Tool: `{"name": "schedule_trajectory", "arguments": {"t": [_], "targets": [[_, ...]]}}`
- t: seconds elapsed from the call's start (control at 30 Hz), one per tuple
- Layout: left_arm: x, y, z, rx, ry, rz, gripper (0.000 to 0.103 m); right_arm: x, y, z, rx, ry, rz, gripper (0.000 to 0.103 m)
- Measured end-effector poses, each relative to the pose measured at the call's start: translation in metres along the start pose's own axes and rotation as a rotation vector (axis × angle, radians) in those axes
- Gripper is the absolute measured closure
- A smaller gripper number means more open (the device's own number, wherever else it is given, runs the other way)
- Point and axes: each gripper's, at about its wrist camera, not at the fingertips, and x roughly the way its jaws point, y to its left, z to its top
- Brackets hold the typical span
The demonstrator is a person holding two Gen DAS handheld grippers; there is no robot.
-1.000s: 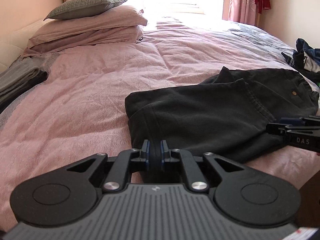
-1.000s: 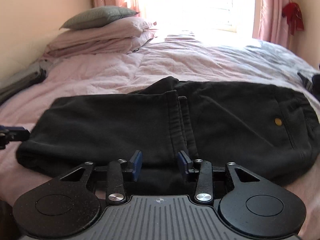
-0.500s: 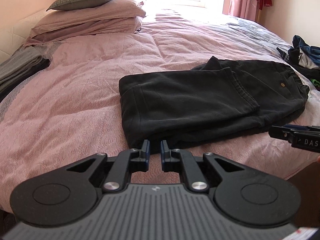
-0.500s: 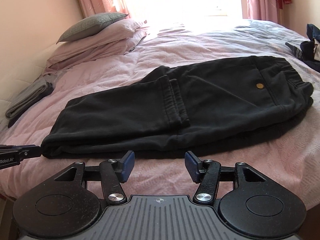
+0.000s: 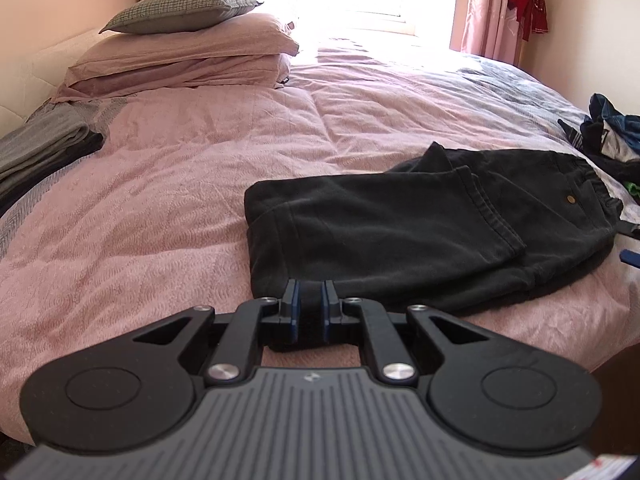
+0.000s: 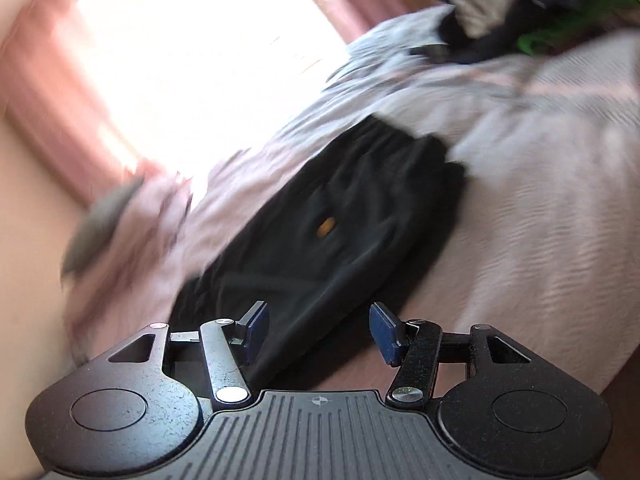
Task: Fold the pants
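Pants (image 5: 400,236) lie half-folded at my two o'clock, left gripper (image 5: 310,298) pinched shut on their near edge, right gripper (image 6: 316,328) gaping empty, so I'd grab the waistband squarely.

No word, brand or number can be read in either view (the right wrist picture is smeared by motion); a red-and-white label scrap (image 5: 612,468) at five o'clock stays illegible.

Pink bedspread (image 5: 192,184) covered bed; pillow stack (image 5: 188,56) far left, clothes heap (image 5: 608,140) right, red cloth (image 5: 530,6) by curtain (image 5: 486,8).
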Motion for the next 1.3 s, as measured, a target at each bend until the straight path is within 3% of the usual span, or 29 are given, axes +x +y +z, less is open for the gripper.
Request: {"name": "schedule_trajectory", "arguments": {"t": [0.13, 0.23, 0.37, 0.4, 0.43, 0.53, 0.63, 0.7, 0.83, 0.97, 1.1, 1.2, 1.3], "targets": [[0.010, 0.003, 0.005, -0.020, -0.006, 0.010, 0.095, 0.016, -0.051, 0.027, 0.260, -0.011, 0.006, 0.050], [0.017, 0.006, 0.006, -0.033, -0.006, 0.010, 0.095, 0.029, -0.069, 0.036, 0.345, -0.008, 0.011, 0.050], [0.025, 0.009, 0.006, -0.041, 0.002, -0.007, 0.095, 0.040, -0.076, 0.042, 0.345, -0.004, 0.048, 0.055], [0.028, 0.010, 0.005, -0.042, 0.003, -0.018, 0.095, 0.040, -0.076, 0.042, 0.335, -0.005, 0.062, 0.074], [0.030, 0.010, 0.003, -0.041, 0.004, -0.030, 0.095, 0.039, -0.075, 0.043, 0.316, -0.005, 0.071, 0.079], [0.040, 0.012, -0.001, -0.034, 0.024, -0.044, 0.094, 0.037, -0.078, 0.033, 0.283, -0.018, 0.078, 0.080], [0.044, 0.012, -0.003, -0.028, 0.026, -0.052, 0.094, 0.039, -0.086, 0.031, 0.345, -0.004, 0.073, 0.081], [0.043, 0.013, -0.002, -0.027, 0.023, -0.059, 0.094, 0.033, -0.075, 0.036, 0.305, 0.001, 0.036, 0.089], [0.030, 0.027, 0.000, -0.068, 0.000, -0.076, 0.093, 0.020, -0.014, 0.045, 0.084, -0.032, -0.126, 0.093], [0.011, 0.054, -0.002, -0.111, -0.028, -0.041, 0.093, -0.003, 0.083, 0.039, -0.267, -0.153, -0.136, 0.093], [-0.009, 0.093, -0.007, -0.198, -0.049, -0.011, 0.093, -0.007, 0.202, -0.005, -0.738, -0.240, -0.038, 0.093], [-0.020, 0.118, -0.016, -0.257, -0.054, 0.019, 0.093, -0.012, 0.268, -0.081, -1.125, -0.265, 0.081, 0.093], [-0.025, 0.136, -0.030, -0.301, -0.039, 0.037, 0.093, -0.011, 0.296, -0.169, -1.463, -0.234, 0.235, 0.090]]}}
